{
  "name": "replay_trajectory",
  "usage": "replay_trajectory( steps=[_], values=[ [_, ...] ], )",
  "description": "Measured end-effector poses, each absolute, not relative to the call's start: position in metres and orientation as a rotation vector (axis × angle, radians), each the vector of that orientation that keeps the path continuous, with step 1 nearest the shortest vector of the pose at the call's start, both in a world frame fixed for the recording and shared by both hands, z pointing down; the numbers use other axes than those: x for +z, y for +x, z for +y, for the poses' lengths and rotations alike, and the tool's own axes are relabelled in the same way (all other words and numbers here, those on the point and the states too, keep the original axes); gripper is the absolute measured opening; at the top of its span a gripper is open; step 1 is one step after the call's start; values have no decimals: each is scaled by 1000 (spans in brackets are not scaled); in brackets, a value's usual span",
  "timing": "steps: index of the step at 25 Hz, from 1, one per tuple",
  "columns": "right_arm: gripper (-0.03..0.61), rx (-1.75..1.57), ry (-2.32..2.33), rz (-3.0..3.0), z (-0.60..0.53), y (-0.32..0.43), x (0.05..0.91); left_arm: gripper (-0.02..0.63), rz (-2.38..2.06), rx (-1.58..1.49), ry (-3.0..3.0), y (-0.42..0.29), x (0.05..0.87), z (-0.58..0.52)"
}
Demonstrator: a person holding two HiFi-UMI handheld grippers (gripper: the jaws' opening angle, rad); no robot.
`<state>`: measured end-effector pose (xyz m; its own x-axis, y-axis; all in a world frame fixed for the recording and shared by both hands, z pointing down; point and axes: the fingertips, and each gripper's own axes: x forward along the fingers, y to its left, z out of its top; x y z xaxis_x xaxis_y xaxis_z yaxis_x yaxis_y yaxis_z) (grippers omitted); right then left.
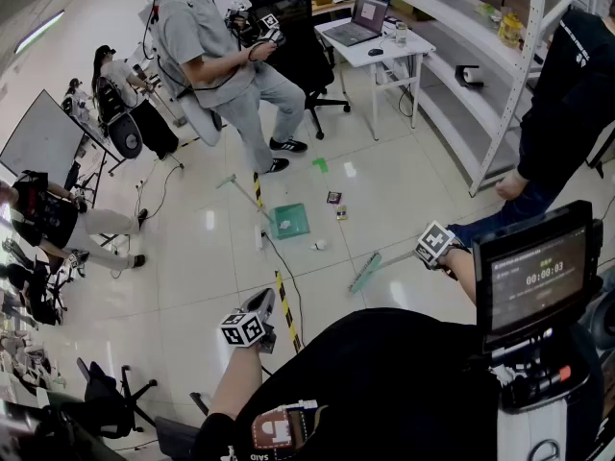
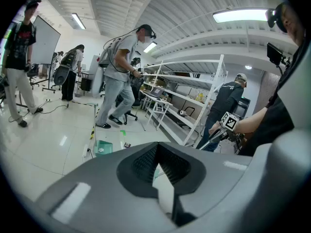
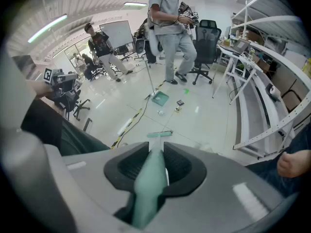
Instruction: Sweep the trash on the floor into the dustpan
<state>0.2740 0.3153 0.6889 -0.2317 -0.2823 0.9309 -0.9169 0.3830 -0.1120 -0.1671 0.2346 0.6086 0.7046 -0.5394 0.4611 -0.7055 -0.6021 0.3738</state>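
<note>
Bright ceiling lights (image 2: 241, 15); glare on floor (image 1: 209, 221); fisheye-warped edges.

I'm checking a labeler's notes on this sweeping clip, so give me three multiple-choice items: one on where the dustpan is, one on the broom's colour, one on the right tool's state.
1. Where is the dustpan?
A. on the floor, beyond the broom head
B. hanging on a wall hook
C. held up in the air

2. What colour is the broom?
A. red
B. pale green
C. black

3. The right tool is:
A. open and empty
B. shut on the broom's handle
C. lying on its side, let go

Answers:
1 A: the head view shows it flat on the floor past the broom head.
2 B: both handle and head show pale green.
3 B: the right gripper view shows its jaws clamped on the handle.
</note>
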Motion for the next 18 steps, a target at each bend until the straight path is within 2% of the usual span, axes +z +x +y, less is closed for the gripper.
replay_trajectory(
  steps=[10, 18],
  values=[
    [90, 851, 984, -1777, 309, 294, 695, 2, -1024, 399, 2346, -141, 603, 249],
    [89, 791, 897, -1808, 295, 279, 692, 2, -1076, 378, 2312, -143, 608, 269]
  ],
)
